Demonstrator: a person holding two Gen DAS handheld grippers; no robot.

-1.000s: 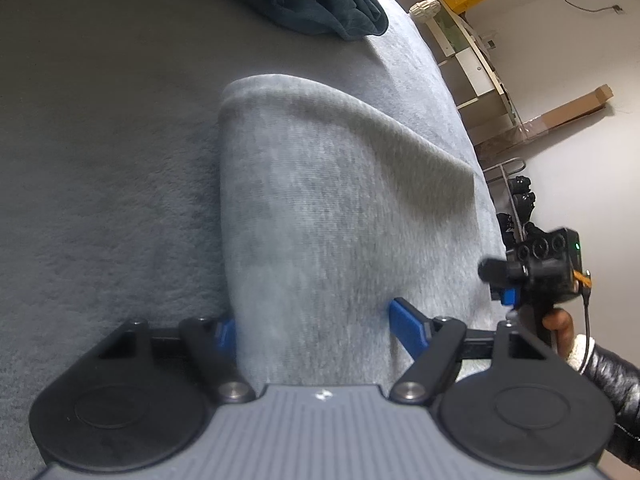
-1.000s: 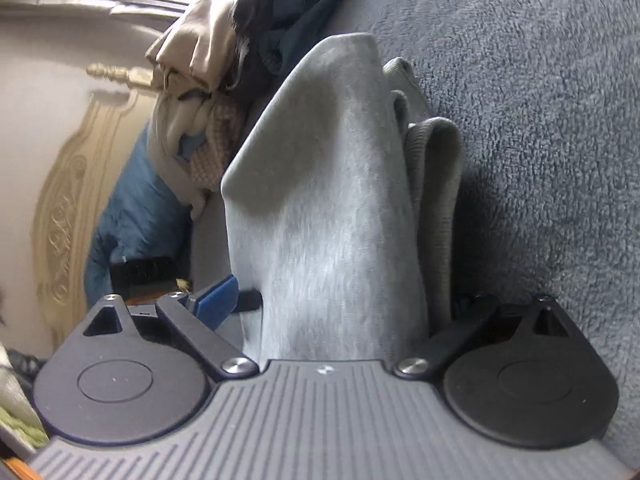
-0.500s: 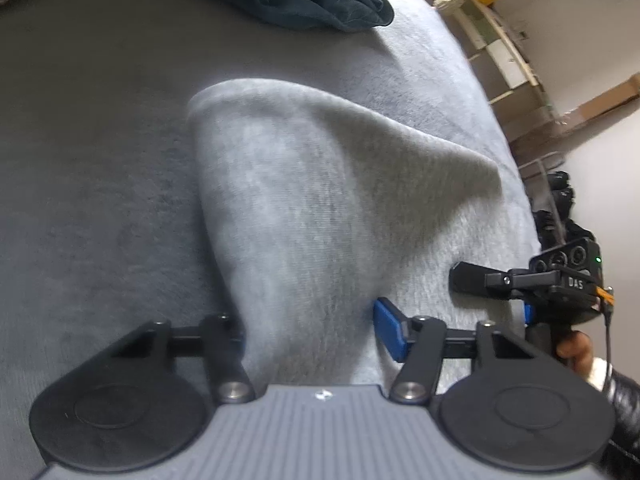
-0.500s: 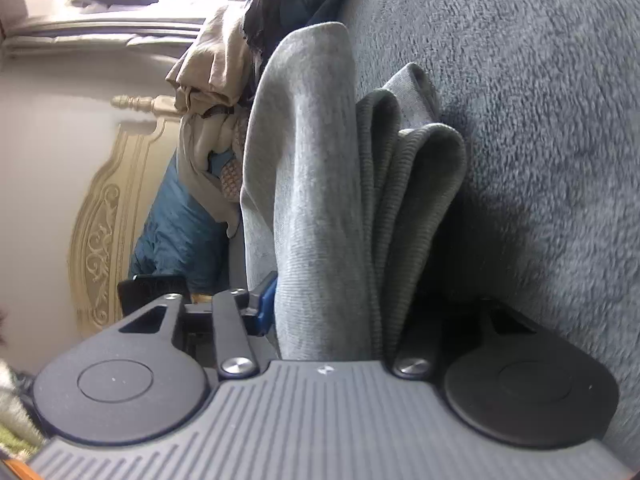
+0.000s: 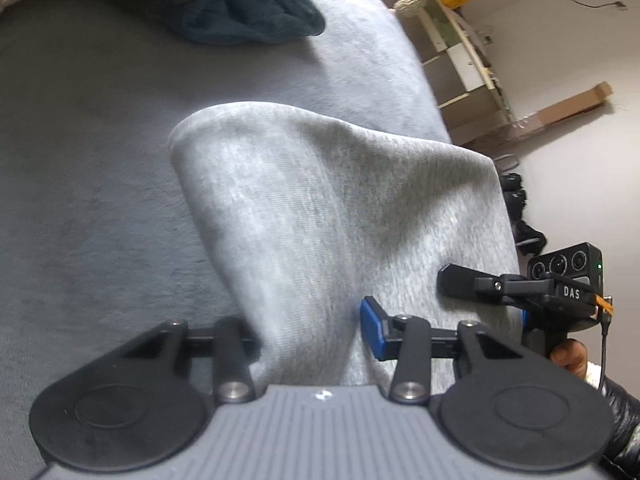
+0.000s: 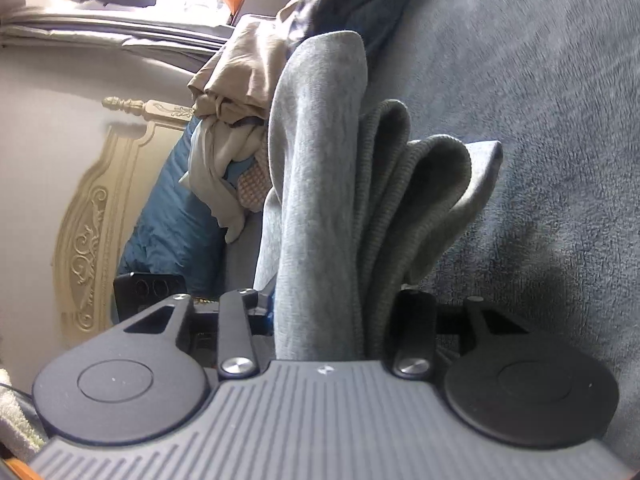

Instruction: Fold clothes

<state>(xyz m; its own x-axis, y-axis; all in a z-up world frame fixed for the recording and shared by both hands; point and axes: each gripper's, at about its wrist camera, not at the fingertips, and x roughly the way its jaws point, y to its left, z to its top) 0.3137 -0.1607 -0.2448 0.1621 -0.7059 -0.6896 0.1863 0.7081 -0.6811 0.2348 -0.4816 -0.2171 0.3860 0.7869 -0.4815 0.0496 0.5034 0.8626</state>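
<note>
- Left gripper (image 5: 310, 330) was seen pinching the near edge of the grey garment (image 5: 328, 208), cloth filling the gap between its fingers, the blue pad (image 5: 372, 330) pressed against it at about 3 o'clock.
- Right gripper (image 6: 334, 316) was likewise clamped on the same garment, several bunched layers and a ribbed hem (image 6: 432, 184) being gathered between its fingers.
- The garment was held partly raised over the grey blanket-covered bed (image 5: 80, 160), its far end draping toward 12 o'clock; whether that end was touching the bed could not be told.
- The fabric was judged soft, limp and light, a fleecy knit with enough friction not to slip readily from the pads.
- Sagging between the two holds was judged likely; corners or the hem were considered the best places to be gripped, so that layers stay aligned.
- A dark garment (image 5: 252, 16) and a pile of other clothes (image 6: 236, 92) were lying further off near 12 o'clock.
</note>
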